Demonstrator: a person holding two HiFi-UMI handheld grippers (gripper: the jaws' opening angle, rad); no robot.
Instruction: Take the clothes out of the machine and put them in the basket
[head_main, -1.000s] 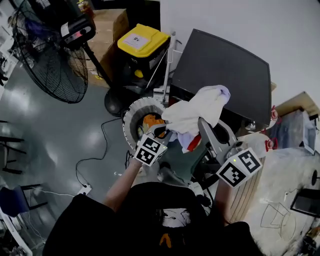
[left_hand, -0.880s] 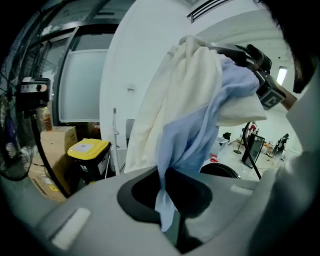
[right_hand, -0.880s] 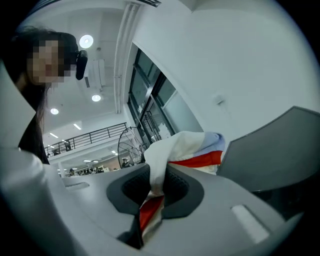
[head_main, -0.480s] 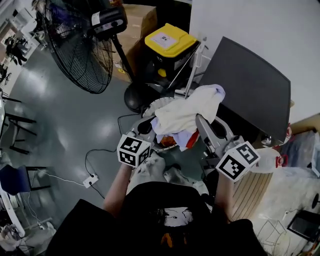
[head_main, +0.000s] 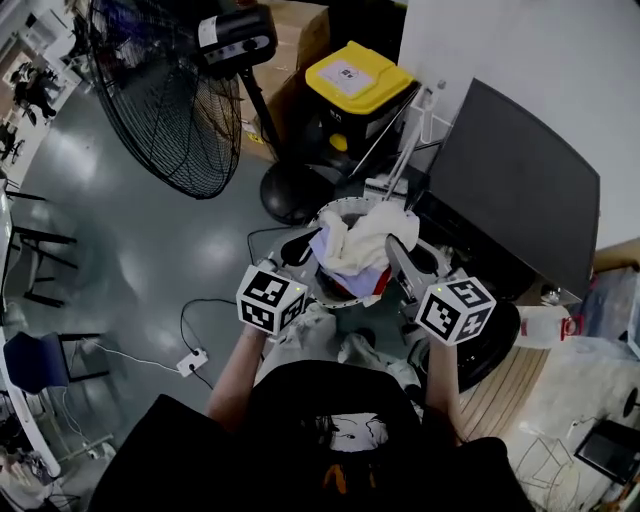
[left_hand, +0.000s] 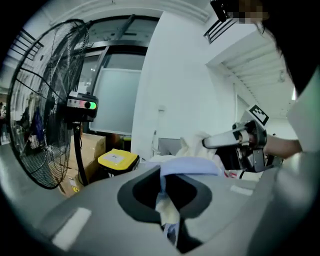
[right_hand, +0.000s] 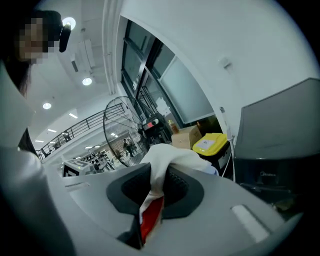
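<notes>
A bundle of clothes, white, lavender and red, hangs between my two grippers just above the round white-rimmed basket. My left gripper is shut on a lavender and white fold of it. My right gripper is shut on a white cloth with a red piece pinched low between the jaws. The dark machine stands behind and to the right of the basket. What lies inside the basket is hidden under the bundle.
A big standing fan is at the left. A yellow-lidded bin and cardboard boxes stand behind the basket. A power strip with cable lies on the grey floor. A plastic jug sits to the right.
Both grippers have brought the clothes bundle down and to the left, from up against the machine's top to just over the basket. The left gripper now also grips the bundle.
</notes>
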